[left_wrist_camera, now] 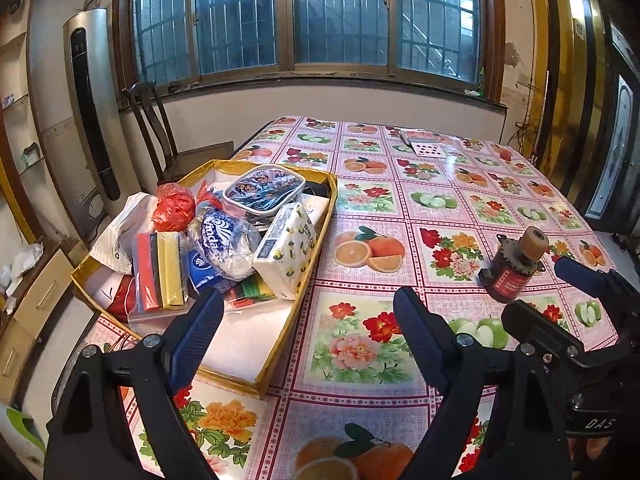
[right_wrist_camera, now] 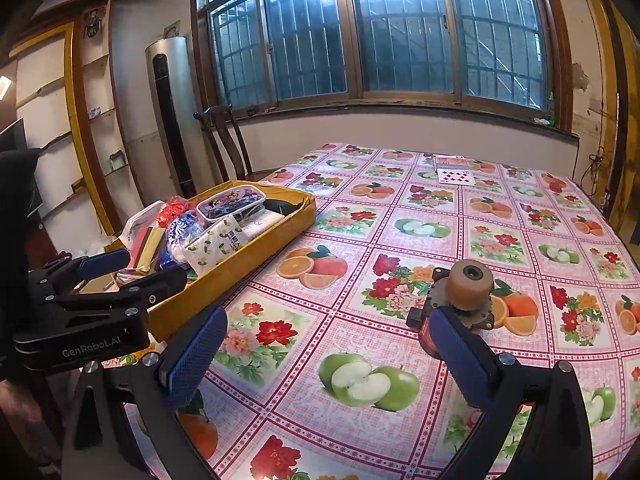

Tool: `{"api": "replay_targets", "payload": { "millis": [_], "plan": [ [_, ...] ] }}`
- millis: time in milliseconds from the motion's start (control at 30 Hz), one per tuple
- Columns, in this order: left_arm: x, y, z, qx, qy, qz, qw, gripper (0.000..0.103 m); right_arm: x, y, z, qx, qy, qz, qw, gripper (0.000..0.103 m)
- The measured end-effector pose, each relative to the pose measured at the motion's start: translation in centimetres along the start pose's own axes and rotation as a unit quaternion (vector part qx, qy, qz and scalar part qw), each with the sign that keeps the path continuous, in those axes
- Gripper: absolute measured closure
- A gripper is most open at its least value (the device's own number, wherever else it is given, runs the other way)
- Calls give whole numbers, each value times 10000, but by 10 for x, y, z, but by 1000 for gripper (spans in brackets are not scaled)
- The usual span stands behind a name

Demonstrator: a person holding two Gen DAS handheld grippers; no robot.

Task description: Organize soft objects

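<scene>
Two hand-held black tongs with blue padded fingers hover low over a tabletop (right_wrist_camera: 400, 240) covered in a pink cloth printed with oranges, apples and flowers. The left tongs (left_wrist_camera: 308, 316) are spread wide and hold nothing; the left finger hangs over the near end of a shallow yellow cardboard tray (left_wrist_camera: 316, 236), the right finger over bare cloth. The right tongs (right_wrist_camera: 332, 340) are also spread wide and hold nothing; the right finger sits just in front of a small dark red motor with a tan roller on top (right_wrist_camera: 460, 300), which lies tilted on the cloth, and whether they touch cannot be told. The tray stands at the left edge of the tabletop and holds the soft things, piled together: a white tissue pack with small lemon print (left_wrist_camera: 286, 254), a blue and white plastic-wrapped tissue bundle (left_wrist_camera: 226, 242), a crumpled red plastic bag (left_wrist_camera: 174, 206), a clear pouch with a cartoon picture (left_wrist_camera: 260, 190), a bag of red, black and yellow sponges (left_wrist_camera: 160, 272) and a white plastic bag (left_wrist_camera: 120, 236). At the far end of the tabletop lie some playing cards (left_wrist_camera: 426, 146). Beyond stand a dark wooden chair (left_wrist_camera: 156, 128), a tall silver air conditioner (left_wrist_camera: 92, 120) and a barred window (left_wrist_camera: 308, 20).
</scene>
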State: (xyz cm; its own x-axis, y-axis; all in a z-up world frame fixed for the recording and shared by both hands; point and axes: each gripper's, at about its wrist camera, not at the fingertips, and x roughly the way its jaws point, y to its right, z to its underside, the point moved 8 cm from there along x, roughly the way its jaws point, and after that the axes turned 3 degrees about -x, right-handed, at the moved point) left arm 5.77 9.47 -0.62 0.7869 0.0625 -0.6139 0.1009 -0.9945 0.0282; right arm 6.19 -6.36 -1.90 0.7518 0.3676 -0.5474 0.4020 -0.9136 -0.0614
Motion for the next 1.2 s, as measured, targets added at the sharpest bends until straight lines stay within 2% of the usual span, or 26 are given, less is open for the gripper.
{"api": "replay_targets", "payload": {
  "millis": [133, 400, 500, 633, 767, 867, 1033, 1200],
  "plan": [
    [1, 2, 0, 69, -22, 28, 10000, 16, 0, -4, -2, -24, 32, -25, 10000, 1],
    [7, 0, 7, -11, -312, 221, 9993, 16, -1, 0, -2, 105, 63, -49, 9999, 1],
    [4, 2, 7, -3, -233, 315, 9992, 16, -1, 0, 0, 135, 56, -57, 9999, 1],
    [9, 2, 10, -200, -532, 507, 9971, 16, 1, 0, 2, 159, 30, -91, 9998, 1],
    [13, -6, 10, -307, -581, 351, 9972, 16, -1, -3, 2, 152, 71, -114, 9998, 1],
    [16, -8, 12, -349, -701, 448, 9959, 16, 0, -4, 3, 148, 57, -140, 9998, 1],
    [22, -16, 15, -409, -831, 287, 9953, 16, 4, -4, 7, 228, 9, -188, 9996, 1],
    [23, -17, 15, -426, -850, 329, 9949, 16, 5, -6, 9, 218, -6, -210, 9995, 1]
  ]
}}
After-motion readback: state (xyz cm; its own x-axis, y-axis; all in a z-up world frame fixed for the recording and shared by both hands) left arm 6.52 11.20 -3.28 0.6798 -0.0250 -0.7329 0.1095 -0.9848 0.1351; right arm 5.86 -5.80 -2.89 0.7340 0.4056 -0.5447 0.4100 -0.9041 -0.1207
